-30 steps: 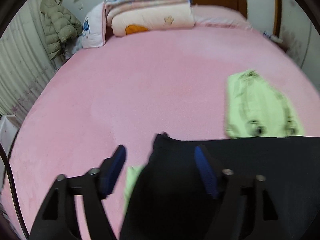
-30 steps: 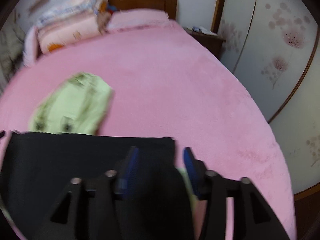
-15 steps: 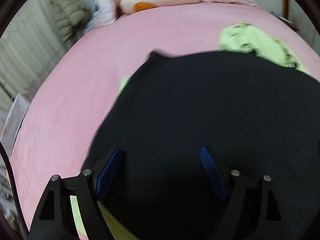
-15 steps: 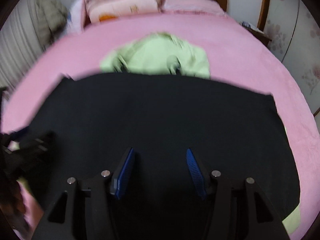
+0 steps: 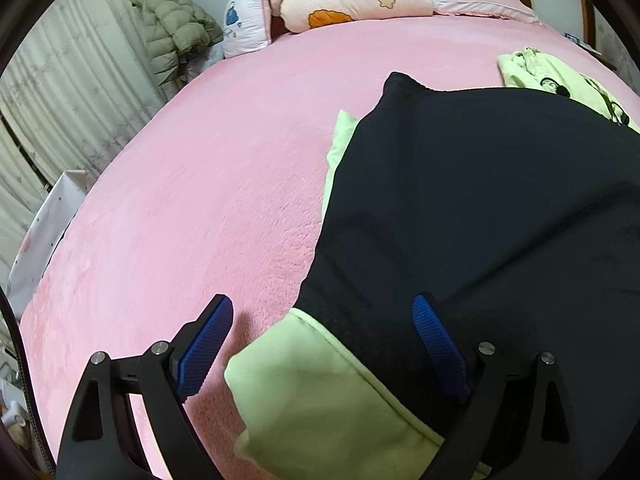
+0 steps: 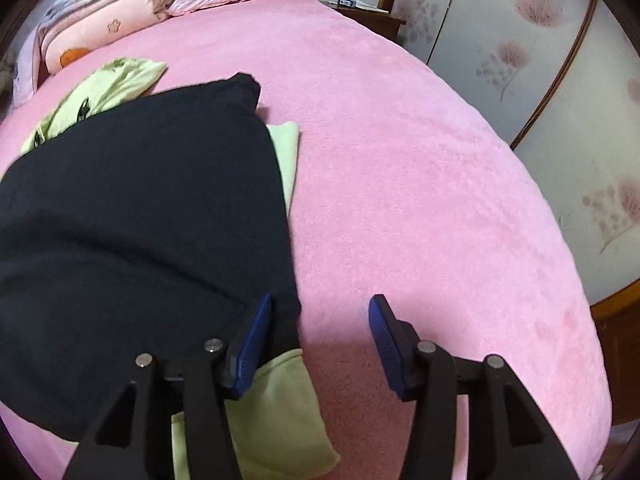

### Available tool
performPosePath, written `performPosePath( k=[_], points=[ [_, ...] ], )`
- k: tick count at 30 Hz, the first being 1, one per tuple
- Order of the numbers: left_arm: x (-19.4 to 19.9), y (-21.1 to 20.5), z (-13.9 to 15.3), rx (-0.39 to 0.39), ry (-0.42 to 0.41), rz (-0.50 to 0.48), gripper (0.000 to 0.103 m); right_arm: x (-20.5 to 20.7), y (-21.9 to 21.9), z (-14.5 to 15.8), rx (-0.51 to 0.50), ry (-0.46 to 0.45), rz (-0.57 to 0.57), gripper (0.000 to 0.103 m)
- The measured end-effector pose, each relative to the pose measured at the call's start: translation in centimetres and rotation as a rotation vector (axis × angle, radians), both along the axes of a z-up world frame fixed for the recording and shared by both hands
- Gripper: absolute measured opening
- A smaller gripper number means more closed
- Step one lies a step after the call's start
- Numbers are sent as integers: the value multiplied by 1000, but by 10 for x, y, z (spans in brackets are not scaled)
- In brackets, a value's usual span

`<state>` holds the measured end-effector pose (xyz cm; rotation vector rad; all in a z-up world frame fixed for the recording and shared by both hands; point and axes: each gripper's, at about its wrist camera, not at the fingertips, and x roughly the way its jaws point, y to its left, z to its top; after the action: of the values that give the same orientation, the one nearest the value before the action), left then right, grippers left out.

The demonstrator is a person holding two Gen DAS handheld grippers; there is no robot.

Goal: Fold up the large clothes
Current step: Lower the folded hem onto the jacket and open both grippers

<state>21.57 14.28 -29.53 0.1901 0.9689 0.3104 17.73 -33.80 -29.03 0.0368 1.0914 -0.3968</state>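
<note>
The black garment (image 5: 500, 208) lies spread over a green one (image 5: 320, 392) on the pink bed (image 5: 200, 180), filling the left view from 12 to 5 o'clock, evidently just released: both the left gripper (image 5: 324, 344) and right gripper (image 6: 318, 340) have empty jaws, opening.

The black garment (image 5: 500, 220) covers most of the light green garment (image 5: 320, 392) beneath it, so only green strips and corners show at its sides, and how the green one lies underneath cannot be told. The black cloth runs off the right edge of the left wrist view and the left edge of the right wrist view. The folded quilts (image 5: 352, 0) are cut by the top edge. Small items on the nightstand (image 6: 360, 6) are too small to identify.
</note>
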Motion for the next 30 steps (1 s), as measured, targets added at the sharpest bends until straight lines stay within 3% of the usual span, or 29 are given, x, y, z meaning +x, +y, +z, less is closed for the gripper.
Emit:
performPosePath(
  k=[3, 9, 20, 30],
  points=[
    [3, 1, 2, 0, 7, 12, 95, 9, 6, -4, -39, 6, -15, 50],
    [11, 5, 35, -31, 74, 38, 95, 7, 5, 13, 48, 9, -75, 50],
    [10, -34, 164, -148, 101, -84, 95, 20, 49, 170, 204, -170, 68, 52],
    [57, -82, 301, -290, -16, -264, 95, 80, 78, 296, 294, -306, 205, 52]
  ],
)
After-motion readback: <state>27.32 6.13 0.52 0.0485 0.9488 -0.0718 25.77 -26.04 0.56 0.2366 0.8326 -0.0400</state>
